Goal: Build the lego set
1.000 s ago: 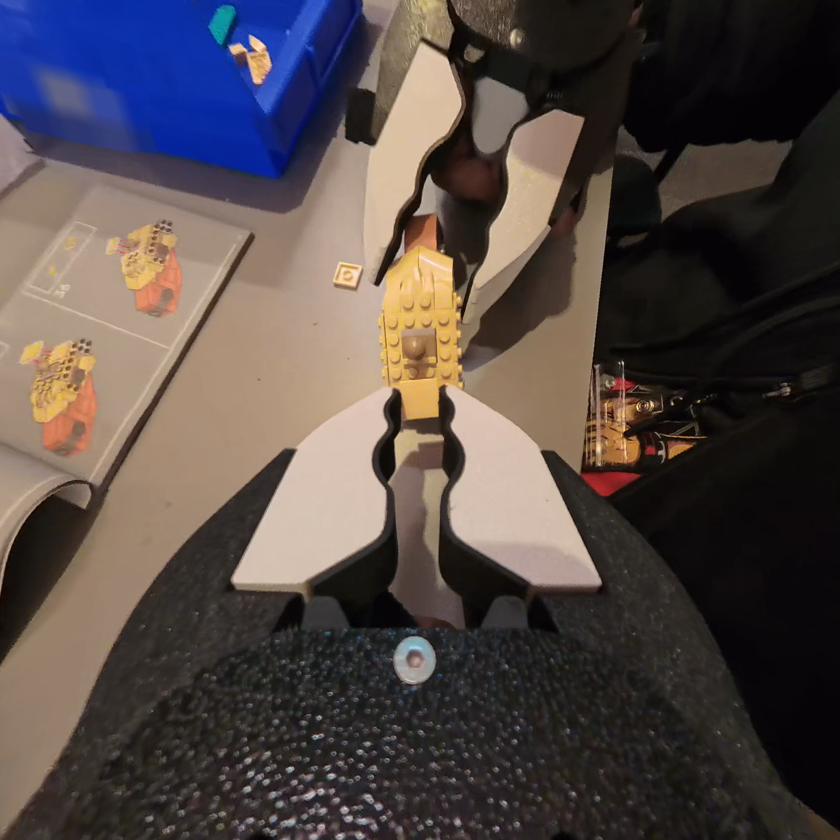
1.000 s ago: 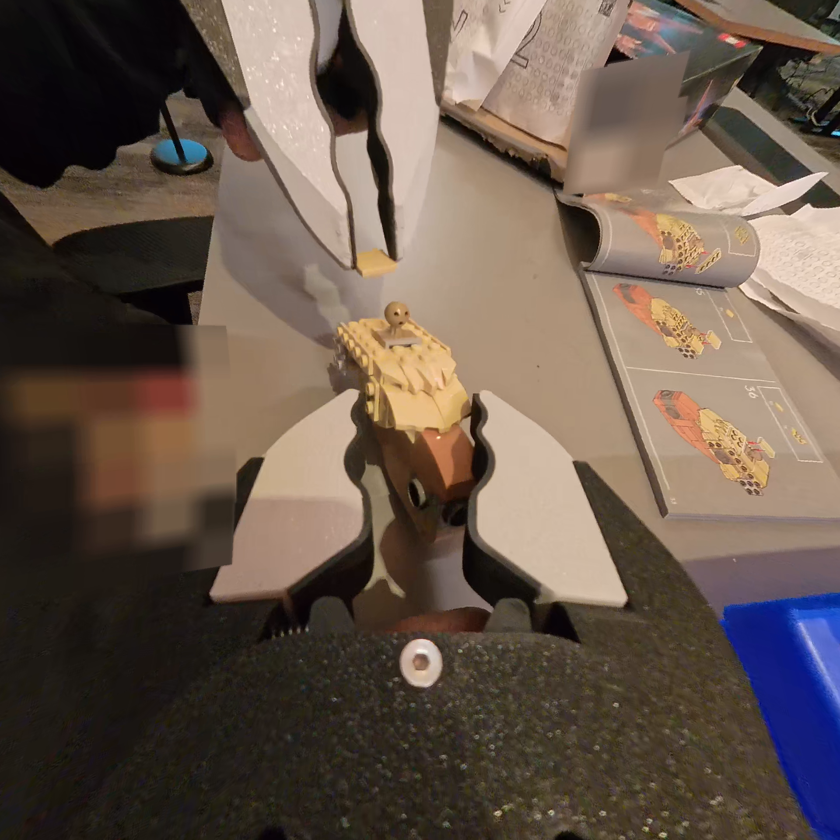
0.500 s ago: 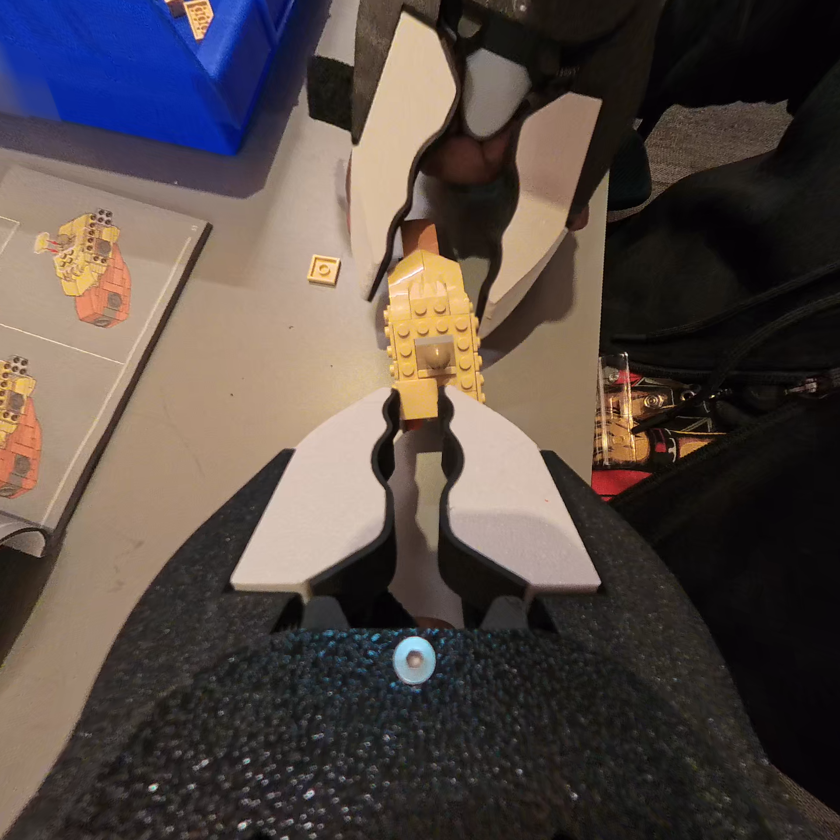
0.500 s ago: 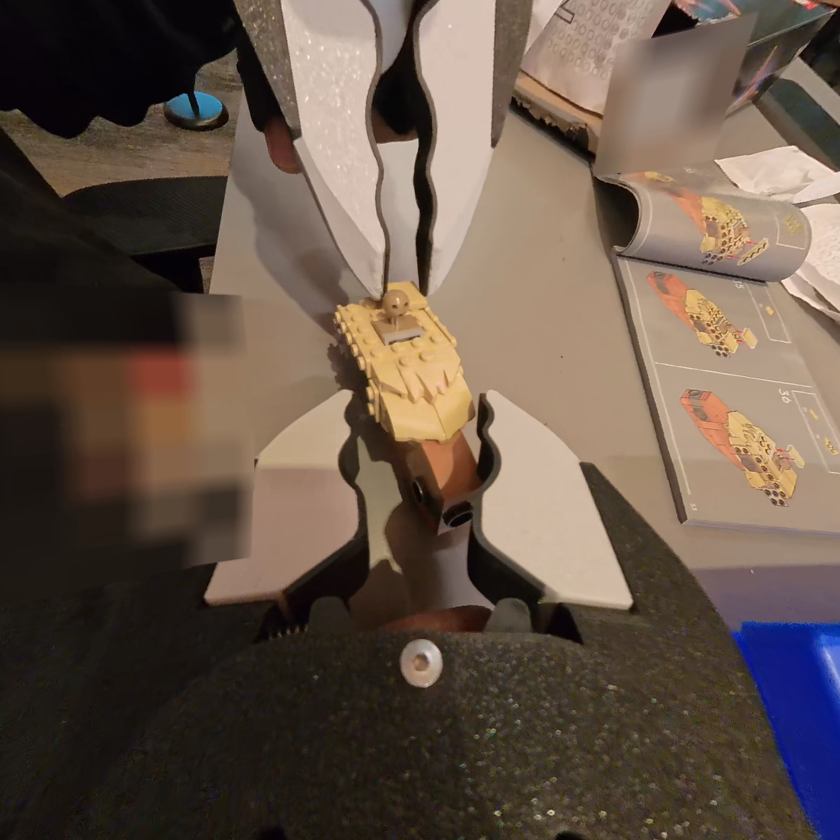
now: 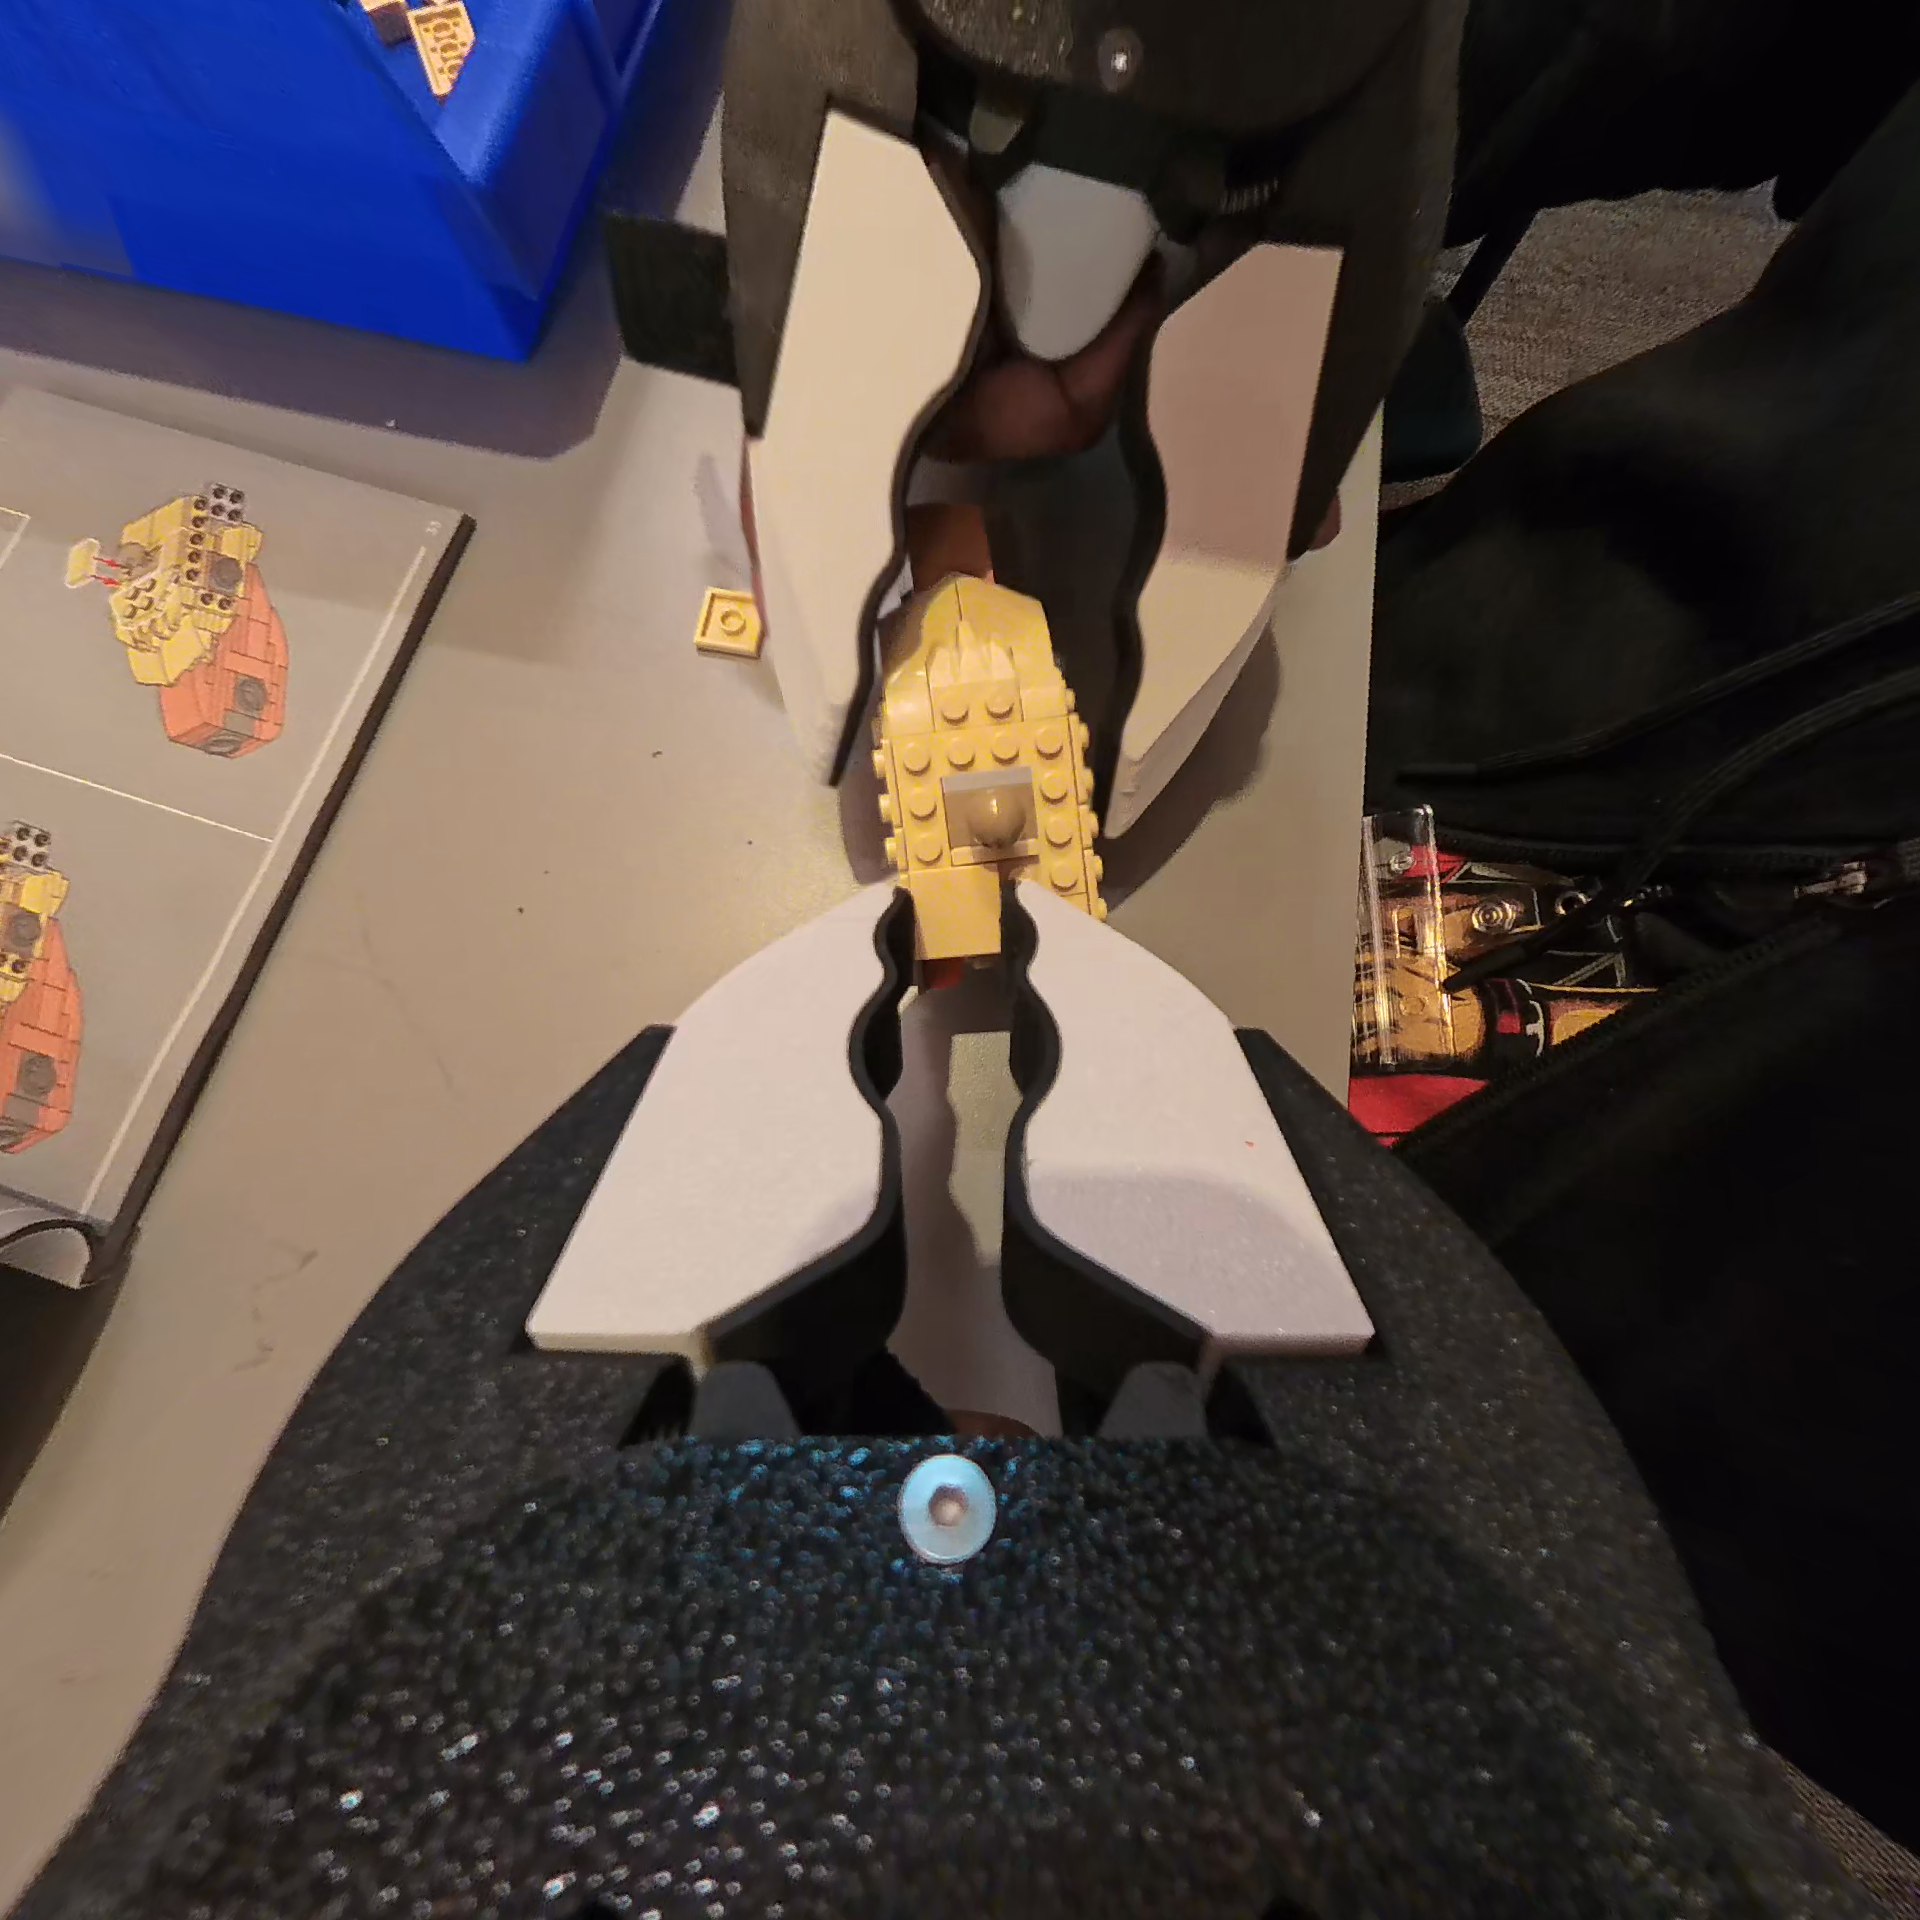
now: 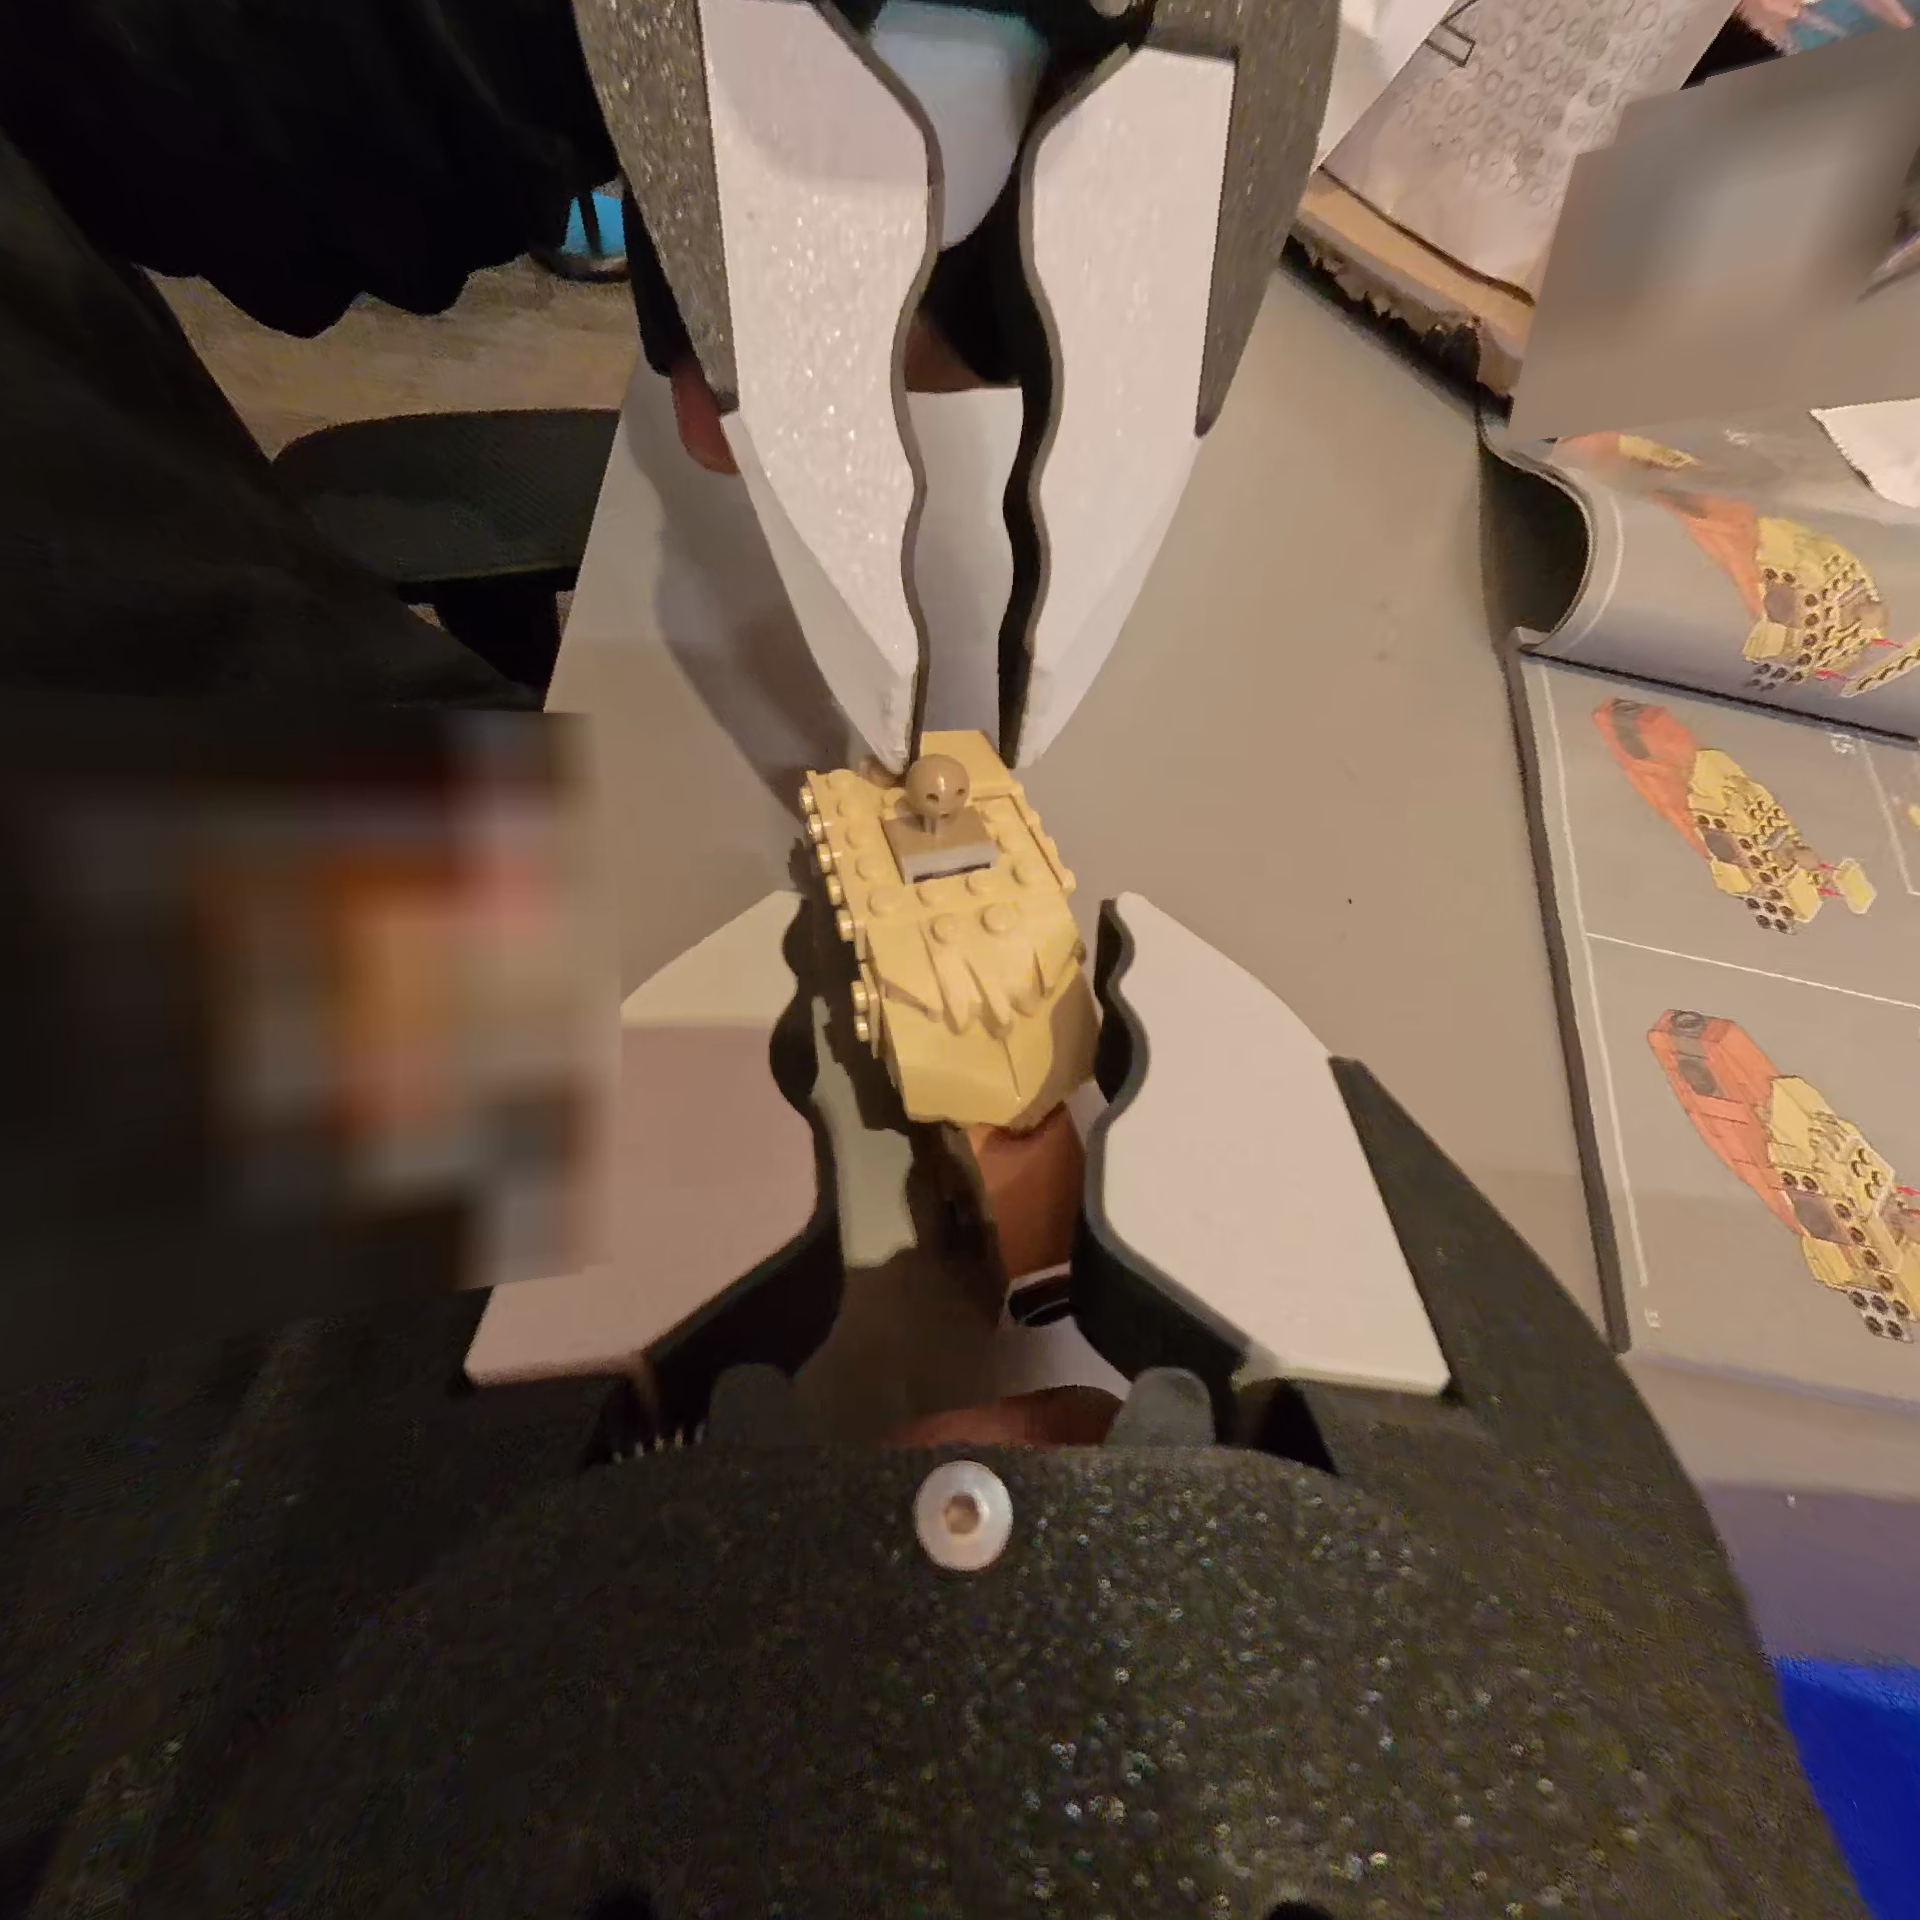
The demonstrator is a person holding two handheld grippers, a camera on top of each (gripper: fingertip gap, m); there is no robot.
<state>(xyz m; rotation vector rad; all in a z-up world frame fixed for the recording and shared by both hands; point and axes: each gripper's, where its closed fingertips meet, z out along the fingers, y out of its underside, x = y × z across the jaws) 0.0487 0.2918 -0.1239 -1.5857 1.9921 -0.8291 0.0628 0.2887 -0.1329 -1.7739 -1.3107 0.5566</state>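
Tan lego model between claws, right claw clamping it, left claw pinching its end

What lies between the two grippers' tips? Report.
The tan-and-brown lego model, held by the right gripper; the left gripper pinches a tan piece against it. Both wrist views.

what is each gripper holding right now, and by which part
The right gripper clamps the lego model by its reddish-brown lower body. The left gripper pinches a tan plate at the model's studded tan end.
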